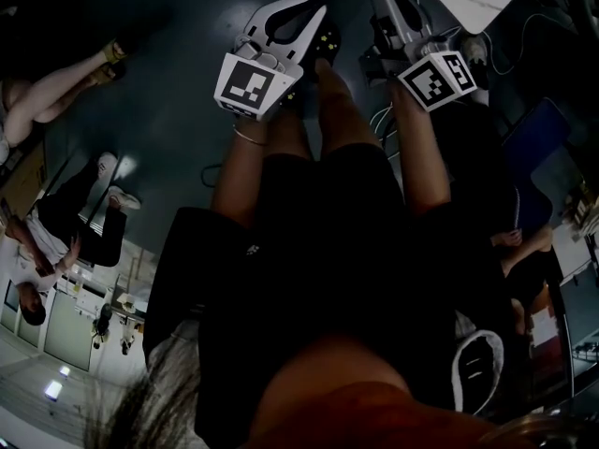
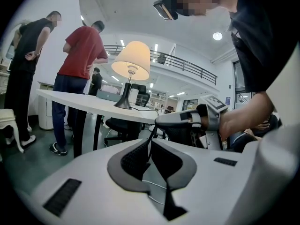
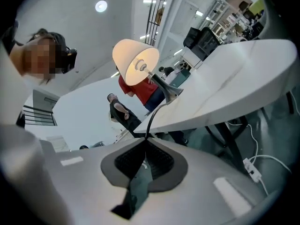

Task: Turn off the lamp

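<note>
Both my tongs pinch the black cord (image 3: 151,118): right tongs (image 3: 146,140) ahead, left tongs (image 2: 150,142) just behind. The lit lamp (image 3: 136,62) stands beyond them, up the cord. I'd keep it slack between them, never tugging the lamp.

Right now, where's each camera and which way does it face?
Head view: on the head, facing steeply down; shows arms, legs, left gripper, right gripper.
Left gripper view: rides it, facing the lit lamp and table; jaws shut on cord; right hand shows.
Right gripper view: rides it, facing the lamp; jaws shut on cord.
Both gripper views share lamp, table, cord.
</note>
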### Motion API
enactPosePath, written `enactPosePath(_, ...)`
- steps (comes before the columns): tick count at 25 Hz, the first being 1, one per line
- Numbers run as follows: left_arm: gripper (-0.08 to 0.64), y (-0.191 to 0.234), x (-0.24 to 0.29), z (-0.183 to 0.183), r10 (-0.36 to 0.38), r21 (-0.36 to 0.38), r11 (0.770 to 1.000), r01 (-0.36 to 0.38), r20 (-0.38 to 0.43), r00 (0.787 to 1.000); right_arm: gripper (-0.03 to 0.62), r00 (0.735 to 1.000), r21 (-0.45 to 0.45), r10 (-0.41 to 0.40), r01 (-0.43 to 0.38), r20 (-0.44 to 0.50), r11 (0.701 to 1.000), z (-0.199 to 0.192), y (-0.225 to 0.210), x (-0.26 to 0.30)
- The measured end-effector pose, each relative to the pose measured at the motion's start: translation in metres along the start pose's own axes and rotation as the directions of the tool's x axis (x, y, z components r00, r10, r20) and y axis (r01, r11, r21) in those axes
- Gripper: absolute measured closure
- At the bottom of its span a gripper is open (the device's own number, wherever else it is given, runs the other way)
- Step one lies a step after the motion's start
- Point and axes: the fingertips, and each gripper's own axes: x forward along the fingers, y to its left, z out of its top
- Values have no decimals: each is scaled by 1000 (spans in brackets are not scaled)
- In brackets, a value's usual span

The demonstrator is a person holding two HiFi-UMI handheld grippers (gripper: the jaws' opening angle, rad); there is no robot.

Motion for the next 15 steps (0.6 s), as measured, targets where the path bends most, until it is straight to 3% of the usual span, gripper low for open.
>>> enactPosePath(5, 551, -20, 18, 6, -23, 22, 1000, 23, 14, 1000, 580, 998, 89, 44, -49, 53, 995, 22, 7, -20)
enactPosePath(10, 549, -19, 23, 3, -34, 29, 999, 34, 24, 999, 580, 992, 122, 90, -100, 84, 987, 27, 15, -16)
enactPosePath(12, 496, -19, 24, 4, -43, 34, 999, 42, 16, 999, 580, 991, 145, 99, -112, 94, 983, 29, 19, -15)
enactPosePath(15, 483, -22, 28, 4, -63, 60, 996, 62, 0, 998, 580, 988, 155, 120, -134, 98, 979, 31, 23, -14)
